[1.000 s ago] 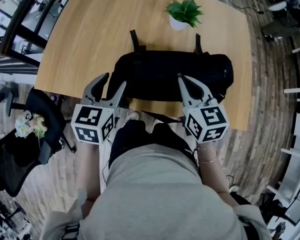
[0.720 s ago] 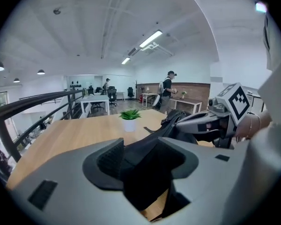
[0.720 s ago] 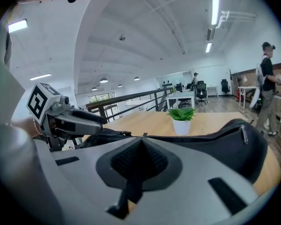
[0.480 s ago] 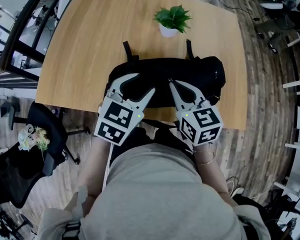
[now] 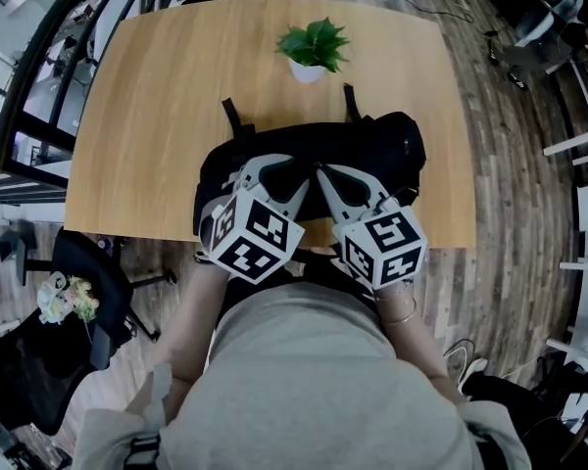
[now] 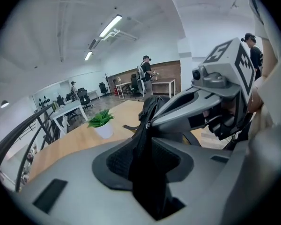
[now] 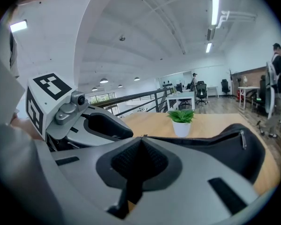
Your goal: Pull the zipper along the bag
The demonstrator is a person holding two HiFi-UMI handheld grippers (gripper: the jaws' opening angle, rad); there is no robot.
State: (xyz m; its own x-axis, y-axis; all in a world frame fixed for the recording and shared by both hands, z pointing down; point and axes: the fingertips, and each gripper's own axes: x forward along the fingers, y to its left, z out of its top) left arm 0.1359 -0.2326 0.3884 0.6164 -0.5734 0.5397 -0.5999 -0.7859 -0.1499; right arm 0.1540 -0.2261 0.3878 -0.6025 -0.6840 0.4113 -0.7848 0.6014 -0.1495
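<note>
Setup for the pull is the step in hand, by my reading. The bag (image 5: 392,155) lies across the 6 o'clock edge of the table (image 5: 157,96), with the potted plant (image 5: 312,47) well apart at its 12 o'clock.

The right gripper (image 5: 321,172) has its jaws pressed together on the zipper pull (image 6: 148,123), at the near end of the zip line (image 7: 196,137). From those tips the zip runs off towards 3 o'clock.

The left gripper (image 5: 274,174) has just been closing its jaws, and a fold of black bag fabric stands pinched between the pads at a middling width. That looks like the anchor.

Both hands sit low in front of the person, cubes towards the body. The left gripper is rolled over and aims at about 1 o'clock, the right at about 11 o'clock. Their tips sit just beside each other on top of the bag, near its middle.

Next move, I'd judge, is to hold the left clamp firm and draw the right hand along the zip line, keeping it level with the teeth. If the fabric slips, the bag may bunch and the slider jam.
</note>
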